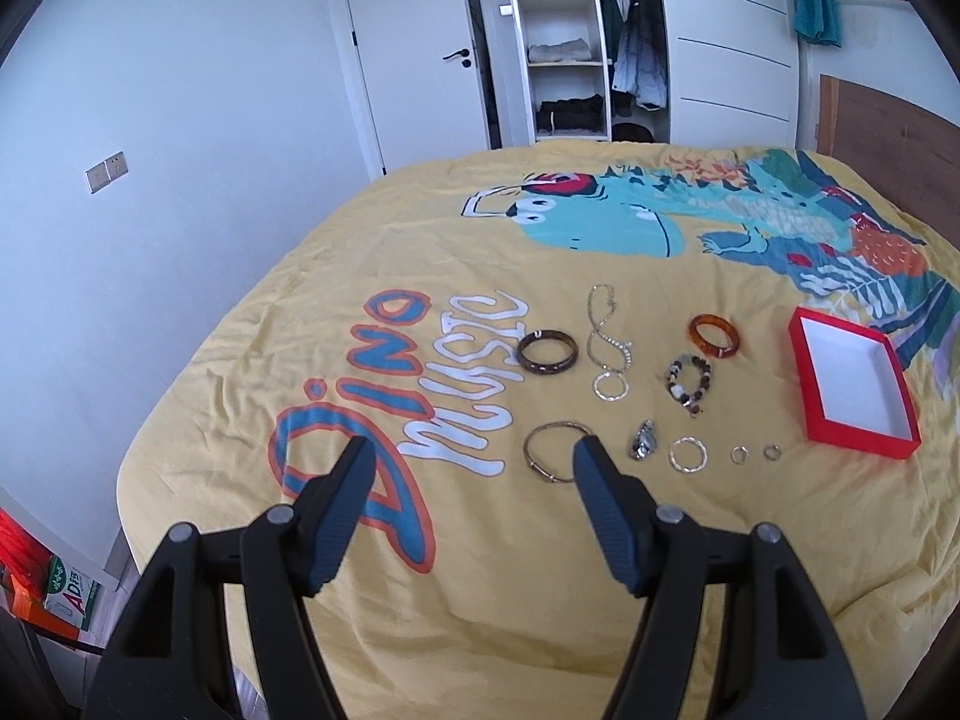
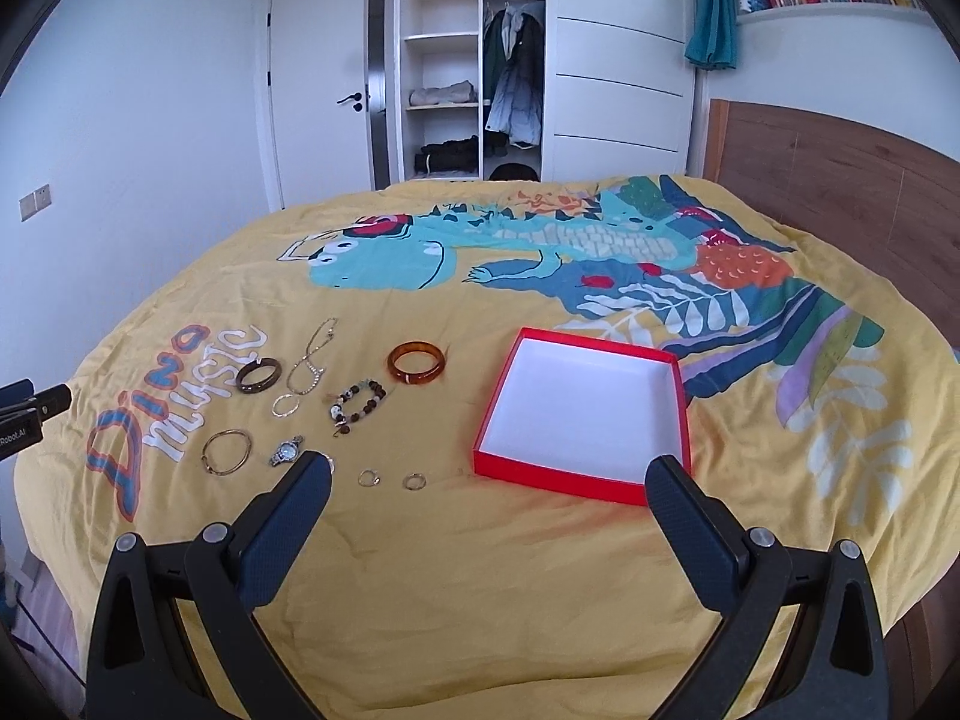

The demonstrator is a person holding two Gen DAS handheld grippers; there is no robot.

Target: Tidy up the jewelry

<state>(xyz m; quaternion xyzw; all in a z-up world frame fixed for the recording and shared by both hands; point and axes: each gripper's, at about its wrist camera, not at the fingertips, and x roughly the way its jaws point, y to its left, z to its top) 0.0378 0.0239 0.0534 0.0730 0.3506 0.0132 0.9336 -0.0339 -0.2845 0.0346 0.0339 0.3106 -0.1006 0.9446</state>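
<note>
Jewelry lies spread on a yellow bedspread (image 1: 420, 600). A dark bangle (image 1: 547, 351), a silver necklace (image 1: 609, 348), an amber bangle (image 1: 713, 336), a beaded bracelet (image 1: 690, 381), a thin gold bangle (image 1: 555, 459), a watch (image 1: 645, 439), a silver hoop (image 1: 687, 455) and two small rings (image 1: 739, 453) sit there. An empty red box (image 2: 585, 420) with a white inside rests to their right. My left gripper (image 1: 471, 459) hovers open near the gold bangle. My right gripper (image 2: 489, 477) is open, low before the red box and rings (image 2: 414, 481).
A wooden headboard (image 2: 840, 192) stands at the right. An open wardrobe (image 2: 474, 72) with clothes and a white door (image 1: 414, 60) are beyond the bed's far edge. A carton (image 1: 72, 594) sits on the floor at the left. The other gripper's tip (image 2: 36, 402) shows at the left edge.
</note>
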